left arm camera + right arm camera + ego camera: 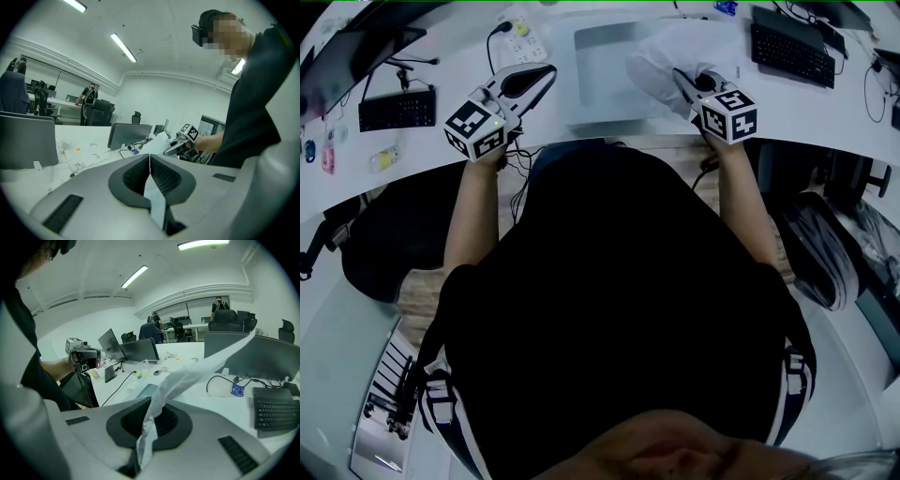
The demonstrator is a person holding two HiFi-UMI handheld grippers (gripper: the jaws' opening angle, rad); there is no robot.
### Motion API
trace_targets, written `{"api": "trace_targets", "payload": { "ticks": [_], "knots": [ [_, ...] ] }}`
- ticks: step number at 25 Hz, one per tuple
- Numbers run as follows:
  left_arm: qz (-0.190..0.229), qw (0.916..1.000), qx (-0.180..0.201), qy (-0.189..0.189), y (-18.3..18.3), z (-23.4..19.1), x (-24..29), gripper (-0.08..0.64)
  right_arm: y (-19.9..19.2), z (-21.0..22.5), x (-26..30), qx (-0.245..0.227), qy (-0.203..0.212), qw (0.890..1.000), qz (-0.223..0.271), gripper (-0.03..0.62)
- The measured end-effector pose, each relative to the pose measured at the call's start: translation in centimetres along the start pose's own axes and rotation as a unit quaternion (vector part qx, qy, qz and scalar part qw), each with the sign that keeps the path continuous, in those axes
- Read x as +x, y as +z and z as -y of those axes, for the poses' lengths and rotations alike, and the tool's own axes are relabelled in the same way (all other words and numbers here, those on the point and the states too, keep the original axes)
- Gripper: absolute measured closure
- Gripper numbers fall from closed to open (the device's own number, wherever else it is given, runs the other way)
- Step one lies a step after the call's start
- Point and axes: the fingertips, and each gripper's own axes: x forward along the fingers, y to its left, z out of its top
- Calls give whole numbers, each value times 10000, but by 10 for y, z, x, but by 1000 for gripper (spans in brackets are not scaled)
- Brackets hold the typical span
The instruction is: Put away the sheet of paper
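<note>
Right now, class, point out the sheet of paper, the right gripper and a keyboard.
sheet of paper (pixel 187 376): right gripper view, crumpled middle.
right gripper (pixel 152 403): right gripper view, between its jaws' tips.
keyboard (pixel 274 413): right gripper view, its keys.

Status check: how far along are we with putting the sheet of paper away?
Done: the sheet of paper is picked up, crumpled, and clamped in the right gripper above the desk. In hand: the left gripper is shut on a pale strip, seemingly paper. Left: putting it away. The sheet rests in no container yet, and no destination is evident.
</note>
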Motion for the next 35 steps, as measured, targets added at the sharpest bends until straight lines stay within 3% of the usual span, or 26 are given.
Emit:
{"api": "trace_targets", "payload": {
  "ticks": [12, 35],
  "knots": [
    [-67, 9999, -78, -17, -1, -3, 10, 534, -16, 12, 14, 162, 170, 9992, -326, 577],
    [-163, 9993, -339, -50, -15, -20, 21, 534, -78, 63, 57, 615, 111, 9908, -1201, 577]
  ]
}}
